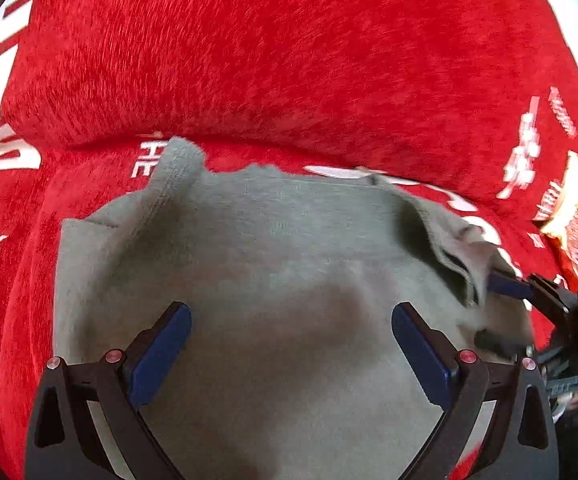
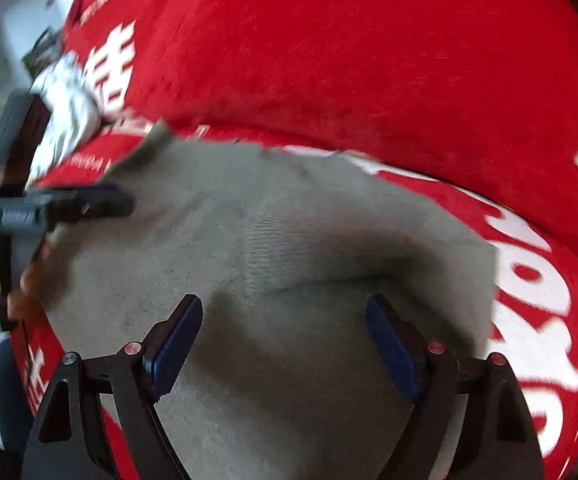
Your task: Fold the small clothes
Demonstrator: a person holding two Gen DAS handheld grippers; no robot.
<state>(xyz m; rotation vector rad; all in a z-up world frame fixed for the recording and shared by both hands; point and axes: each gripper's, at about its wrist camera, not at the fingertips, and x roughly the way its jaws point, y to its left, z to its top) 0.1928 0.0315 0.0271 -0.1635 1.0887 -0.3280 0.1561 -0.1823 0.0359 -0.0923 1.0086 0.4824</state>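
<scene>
Grey garment (image 1: 273, 264) flat on red printed blanket (image 1: 249, 60).
L gripper (image 1: 291, 344) & R gripper (image 2: 285, 340): jaws spread wide, nothing pinched.

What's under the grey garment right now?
The grey garment lies on a red plush cover with white lettering, which shows all around its edges. Whatever sits directly beneath the cloth, including more lettering, is covered and cannot be seen. Both grippers hover open above it.

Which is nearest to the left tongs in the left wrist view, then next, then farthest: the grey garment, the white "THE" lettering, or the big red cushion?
1. Grey garment, directly under the left tongs.
2. White "THE" lettering, just past the garment's upper-left corner.
3. Big red cushion, behind everything, across the top.
</scene>
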